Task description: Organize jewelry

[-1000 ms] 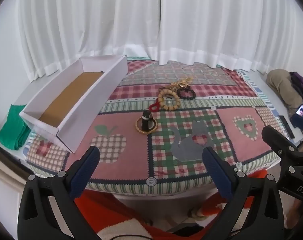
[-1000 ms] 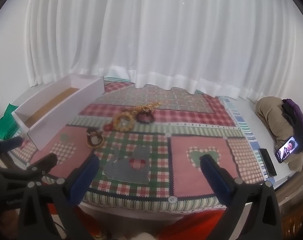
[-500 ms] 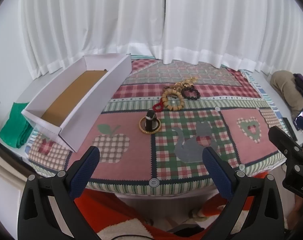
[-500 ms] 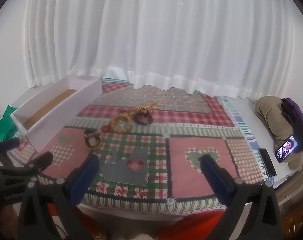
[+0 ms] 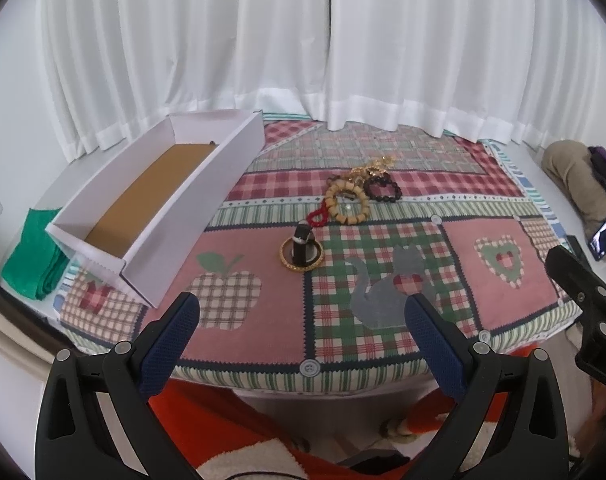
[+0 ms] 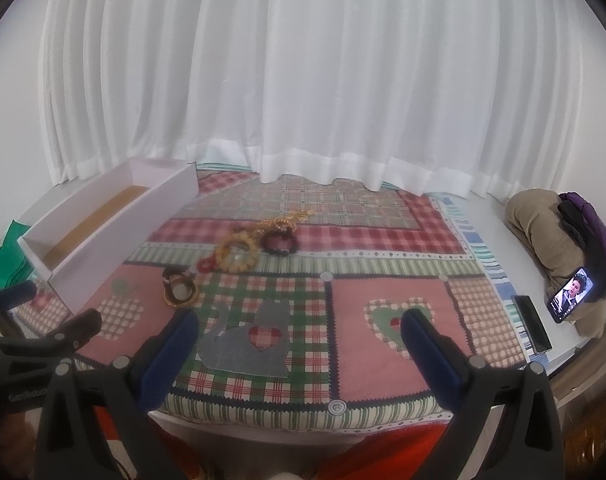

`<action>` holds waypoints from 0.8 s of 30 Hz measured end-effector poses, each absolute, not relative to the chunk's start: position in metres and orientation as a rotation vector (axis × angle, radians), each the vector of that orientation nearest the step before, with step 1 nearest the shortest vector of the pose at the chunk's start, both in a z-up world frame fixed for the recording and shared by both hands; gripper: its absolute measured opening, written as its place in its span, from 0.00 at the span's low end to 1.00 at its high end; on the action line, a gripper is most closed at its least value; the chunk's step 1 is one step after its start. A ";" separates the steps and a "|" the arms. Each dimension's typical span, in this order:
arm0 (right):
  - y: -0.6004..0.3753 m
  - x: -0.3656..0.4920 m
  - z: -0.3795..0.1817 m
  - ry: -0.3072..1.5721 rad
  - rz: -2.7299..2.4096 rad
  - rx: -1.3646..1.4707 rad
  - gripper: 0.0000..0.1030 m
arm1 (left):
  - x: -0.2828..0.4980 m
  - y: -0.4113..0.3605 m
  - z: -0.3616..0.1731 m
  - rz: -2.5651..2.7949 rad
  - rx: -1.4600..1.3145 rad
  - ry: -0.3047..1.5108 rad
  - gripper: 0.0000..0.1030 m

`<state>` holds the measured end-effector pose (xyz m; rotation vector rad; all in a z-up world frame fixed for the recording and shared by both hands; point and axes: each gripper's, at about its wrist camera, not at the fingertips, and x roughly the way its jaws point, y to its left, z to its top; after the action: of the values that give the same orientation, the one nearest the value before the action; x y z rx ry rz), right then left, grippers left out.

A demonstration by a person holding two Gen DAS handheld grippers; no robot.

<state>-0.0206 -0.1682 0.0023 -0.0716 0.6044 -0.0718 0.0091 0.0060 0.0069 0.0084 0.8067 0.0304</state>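
Observation:
Jewelry lies mid-table on a patchwork cloth (image 5: 243, 320): a gold bangle (image 5: 301, 255) with a black piece inside it, a tan wooden bead bracelet (image 5: 347, 204) with a red loop, a dark bead bracelet (image 5: 382, 189) and a gold chain (image 5: 373, 169). They also show in the right wrist view, bangle (image 6: 180, 290), tan bracelet (image 6: 237, 255). A long white box (image 5: 159, 216) with a brown floor stands at left. My left gripper (image 5: 303, 316) and right gripper (image 6: 299, 332) are open, empty, at the near table edge.
White curtains (image 6: 303, 80) hang behind the table. A green cloth (image 5: 35, 256) lies left of the box. At right a lit phone (image 6: 571, 294) leans on a bundle of clothes (image 6: 543, 224), and a dark remote (image 6: 531, 324) lies beside them.
Both grippers have drawn back and up a little from the table, so the jewelry and box look slightly farther. Nothing on the table has moved.

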 end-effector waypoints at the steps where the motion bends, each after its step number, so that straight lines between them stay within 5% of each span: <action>1: -0.168 -0.021 0.003 0.602 -0.072 -0.073 1.00 | 0.008 0.007 0.007 0.031 0.007 0.805 0.99; 24: -0.160 -0.032 0.007 0.590 -0.058 -0.075 1.00 | 0.003 0.006 0.010 0.034 0.011 0.797 0.99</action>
<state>-0.0316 -0.1597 0.0068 -0.0748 0.5904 -0.0582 0.0025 0.0065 0.0102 0.0110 0.7974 0.0344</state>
